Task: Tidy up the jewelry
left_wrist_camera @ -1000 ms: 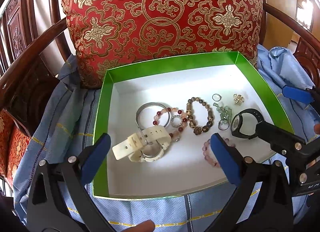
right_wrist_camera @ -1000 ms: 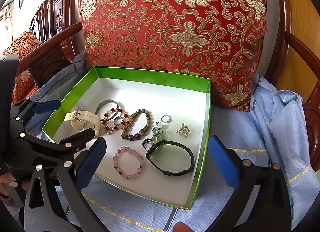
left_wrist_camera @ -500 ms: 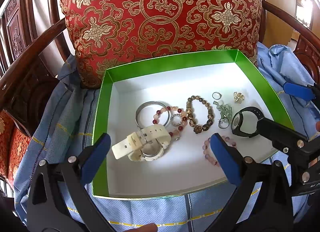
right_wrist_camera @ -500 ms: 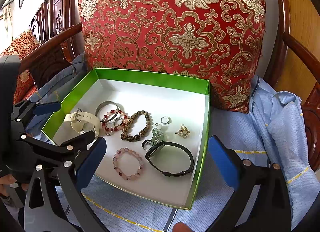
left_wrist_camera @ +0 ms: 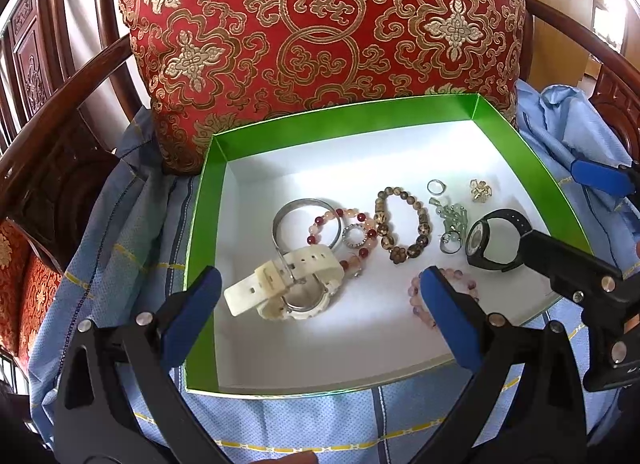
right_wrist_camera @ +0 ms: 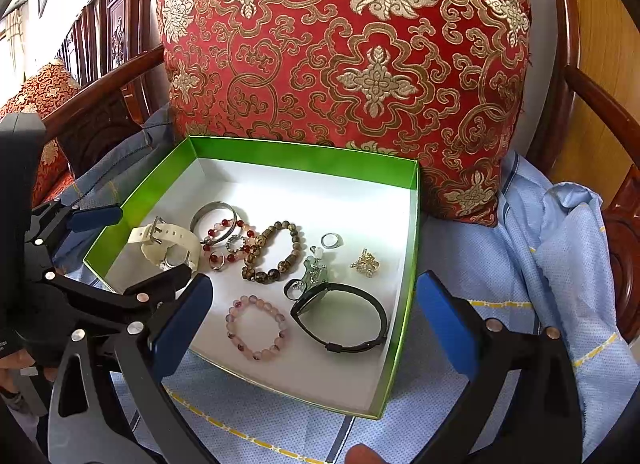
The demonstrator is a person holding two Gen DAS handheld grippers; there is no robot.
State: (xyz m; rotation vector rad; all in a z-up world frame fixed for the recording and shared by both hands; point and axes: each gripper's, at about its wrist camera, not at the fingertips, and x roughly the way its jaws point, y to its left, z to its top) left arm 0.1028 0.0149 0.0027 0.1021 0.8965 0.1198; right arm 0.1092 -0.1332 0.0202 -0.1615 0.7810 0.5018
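A green box point(left_wrist_camera: 340, 119) point(right_wrist_camera: 304, 159) with a white floor holds jewelry. Inside lie a cream watch point(left_wrist_camera: 288, 284) point(right_wrist_camera: 168, 244), a silver bangle point(left_wrist_camera: 280, 219), a red bead bracelet point(left_wrist_camera: 356, 223), a brown bead bracelet point(left_wrist_camera: 404, 223) point(right_wrist_camera: 276, 252), a pink bead bracelet point(right_wrist_camera: 256, 328), a black watch point(left_wrist_camera: 492, 240) point(right_wrist_camera: 344, 316), a silver ring point(right_wrist_camera: 331, 240) and a gold charm point(right_wrist_camera: 365, 263). My left gripper point(left_wrist_camera: 320, 316) is open above the box's near edge, over the cream watch. My right gripper point(right_wrist_camera: 316, 324) is open and empty above the pink bracelet and black watch.
The box sits on a blue cloth point(right_wrist_camera: 540, 264) on a wooden chair, against a red and gold cushion point(left_wrist_camera: 320, 23). Dark wooden armrests point(left_wrist_camera: 60, 103) point(right_wrist_camera: 600, 103) flank both sides. Each gripper shows at the edge of the other's view.
Both grippers have drawn back and up slightly, so the box sits a little lower and smaller in view. Nothing was taken hold of; the jewelry has not moved.
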